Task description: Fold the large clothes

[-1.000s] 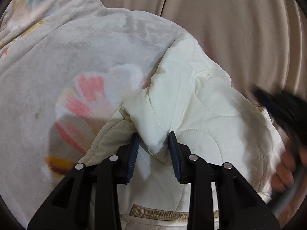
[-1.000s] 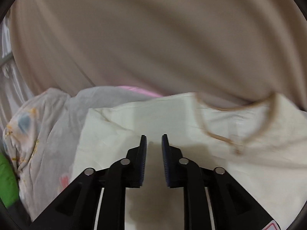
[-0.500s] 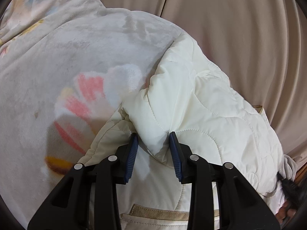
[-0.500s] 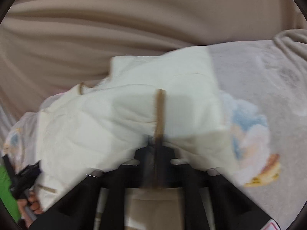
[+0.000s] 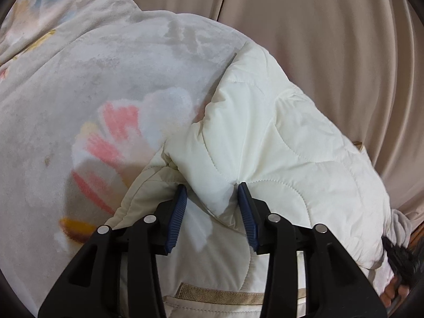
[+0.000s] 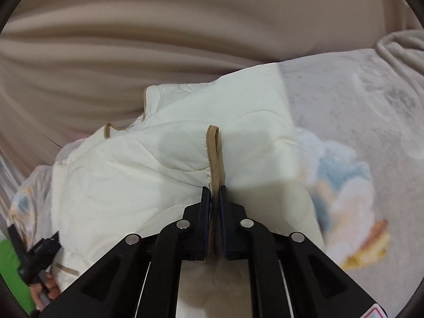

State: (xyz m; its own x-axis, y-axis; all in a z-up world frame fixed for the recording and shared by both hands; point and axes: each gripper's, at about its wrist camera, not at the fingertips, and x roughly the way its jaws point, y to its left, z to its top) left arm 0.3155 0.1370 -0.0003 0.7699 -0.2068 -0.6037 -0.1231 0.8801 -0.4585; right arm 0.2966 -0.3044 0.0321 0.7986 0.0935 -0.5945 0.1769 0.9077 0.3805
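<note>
A cream quilted jacket [image 5: 278, 143] with tan trim lies folded on a pale fleece blanket with flower prints [image 5: 92, 92]. My left gripper [image 5: 212, 201] is open, its blue pads either side of a folded corner of the jacket. My right gripper [image 6: 215, 193] is shut on the jacket's tan-trimmed edge [image 6: 214, 153], with the cream jacket [image 6: 132, 169] spread in front of it. The right gripper's body shows at the lower right of the left wrist view [image 5: 400, 254]. The left gripper's body shows at the lower left of the right wrist view [image 6: 37, 254].
A beige curtain or cloth backing [image 5: 331, 39] runs behind the blanket; it also shows in the right wrist view [image 6: 159, 39]. The fleece blanket [image 6: 357, 132] extends to the right. Something green [image 6: 10, 270] sits at the far lower left edge.
My right gripper swung round from above the jacket to its far side and shut on the tan-trimmed edge. My left gripper stayed open at the folded corner.
</note>
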